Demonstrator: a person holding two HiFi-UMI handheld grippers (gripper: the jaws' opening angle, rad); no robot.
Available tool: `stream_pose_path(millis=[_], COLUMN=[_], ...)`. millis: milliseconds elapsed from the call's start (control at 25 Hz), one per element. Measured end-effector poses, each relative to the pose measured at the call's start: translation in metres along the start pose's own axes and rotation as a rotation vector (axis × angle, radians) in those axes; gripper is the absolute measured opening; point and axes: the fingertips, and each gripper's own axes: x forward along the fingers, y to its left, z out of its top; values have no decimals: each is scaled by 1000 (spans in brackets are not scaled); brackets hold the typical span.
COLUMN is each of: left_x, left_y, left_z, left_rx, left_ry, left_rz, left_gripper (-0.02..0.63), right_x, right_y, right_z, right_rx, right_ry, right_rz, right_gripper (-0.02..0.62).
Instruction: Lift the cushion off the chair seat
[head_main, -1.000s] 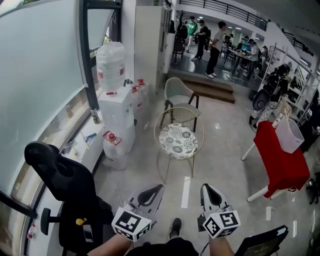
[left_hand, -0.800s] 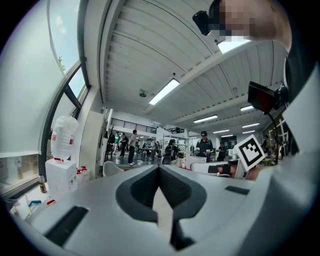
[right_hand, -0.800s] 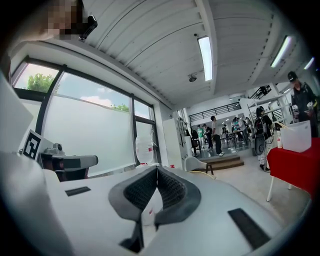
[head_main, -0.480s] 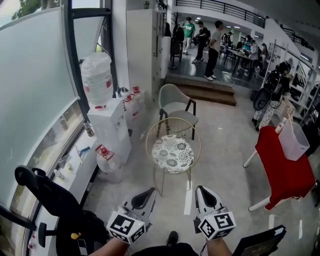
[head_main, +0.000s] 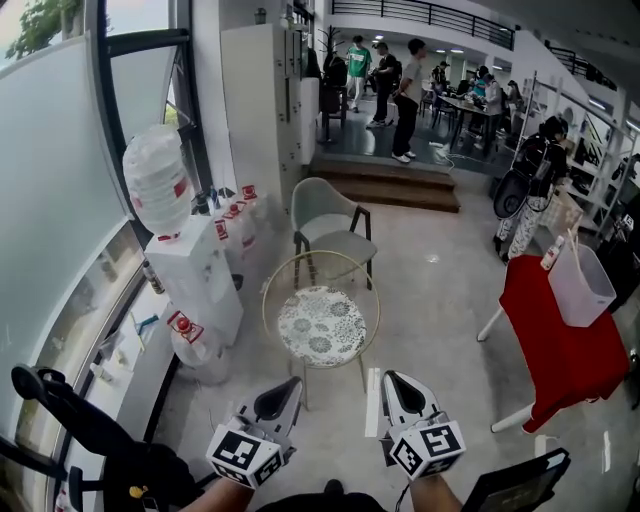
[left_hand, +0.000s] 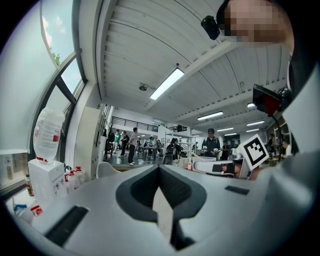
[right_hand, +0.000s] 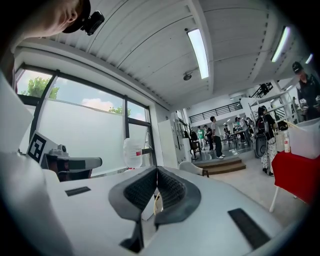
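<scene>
Head view: the round floral cushion (head_main: 320, 324) lies flat on the gold wire chair (head_main: 321, 253), with the left gripper (head_main: 283, 393) and right gripper (head_main: 397, 384) well short of that chair. The cushion looks soft, light and floppy, perhaps thin; best pinched at its near rim. Left gripper view: jaws together, nothing held. Right gripper view: jaws likewise closed, empty.

Floor (head_main: 335, 395) ahead of left gripper (head_main: 285, 393) and right gripper (head_main: 395, 386) bare up to wire-backed chair (head_main: 320, 253). Water dispenser (head_main: 195, 280) ahead-left; red-draped desk (head_main: 560, 350) off right, apparently well clear of both.
</scene>
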Motion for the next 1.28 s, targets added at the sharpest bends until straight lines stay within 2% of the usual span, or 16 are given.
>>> stream_pose_path(millis=[280,520,760,1040,1280], left_x=[39,53,66,93,123], left_y=[-7,-9,6,32,68], left_z=[5,6,-1,-5,-3], left_rx=[16,26,15,9,9], left_ry=[19,32,41,20,4], left_rz=[19,31,45,26,-14], left_gripper=[7,8,7,6,6], right_x=[14,25,45,75,121], right_y=[-42,-57,-61,-68,-81], right_z=[9,7,1,0,5], right_rx=[5,22,24,2,-20], right_ry=[-9,-5,3,12,4], right_rz=[12,35,49,43,0], right_gripper=[9,9,9,9,11])
